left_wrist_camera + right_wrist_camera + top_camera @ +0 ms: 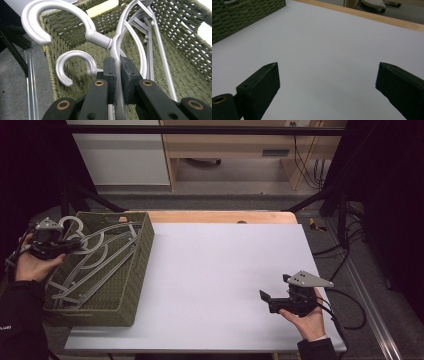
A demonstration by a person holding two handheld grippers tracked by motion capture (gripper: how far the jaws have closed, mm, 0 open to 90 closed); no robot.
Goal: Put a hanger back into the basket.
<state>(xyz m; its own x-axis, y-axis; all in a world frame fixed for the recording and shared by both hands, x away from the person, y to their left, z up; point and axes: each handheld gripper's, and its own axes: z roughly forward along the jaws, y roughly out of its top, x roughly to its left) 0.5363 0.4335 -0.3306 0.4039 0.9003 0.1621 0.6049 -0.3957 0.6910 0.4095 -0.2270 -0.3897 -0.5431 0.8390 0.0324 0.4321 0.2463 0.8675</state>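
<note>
The left claw (pixel 75 245) was clamped on a grey hanger (pixel 117 50) just below its hook, at the far left corner of the basket (pixel 140 265). The hanger lay in the basket with its hook at that corner and its long axis slanting back toward the person. A second hanger (pixel 72 65) lay beneath it. The basket sat at the counter's (pixel 225 270) left edge, so the left hand was much the nearer. The right claw (pixel 270 295) hung wide open and empty over the bare counter, well apart from the basket. The left gripper view showed the pads pinching the neck and both hooks stacked. The high view showed the hangers' full run instead. I judged the lift would go up and rightward.
</note>
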